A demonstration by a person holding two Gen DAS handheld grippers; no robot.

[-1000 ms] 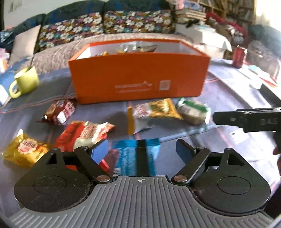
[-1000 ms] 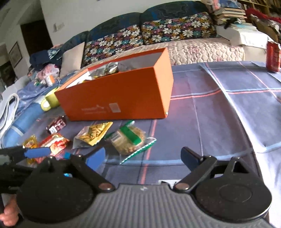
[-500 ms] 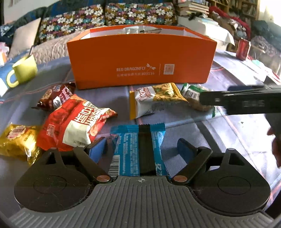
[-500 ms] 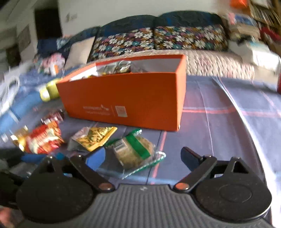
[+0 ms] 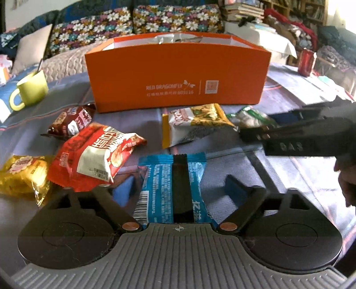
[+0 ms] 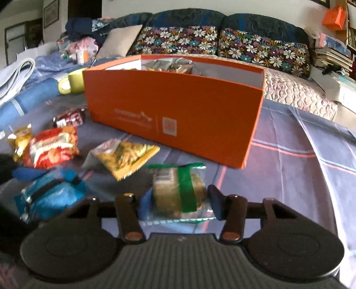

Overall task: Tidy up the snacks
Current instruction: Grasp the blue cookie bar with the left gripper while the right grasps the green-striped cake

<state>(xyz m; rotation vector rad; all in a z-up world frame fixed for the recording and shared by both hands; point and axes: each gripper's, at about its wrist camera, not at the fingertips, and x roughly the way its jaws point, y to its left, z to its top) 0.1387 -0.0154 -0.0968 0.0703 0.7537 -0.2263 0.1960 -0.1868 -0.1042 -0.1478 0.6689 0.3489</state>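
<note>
Behind the table we see a sofa with floral cushions and a plain beige pillow; a green mug stands on the checked tablecloth, a red can beside stacked books

A lived-in home living room is showing: a dark sofa with floral cushions is sitting at twelve o'clock, crowded wooden bookshelves are standing at one o'clock.
</note>
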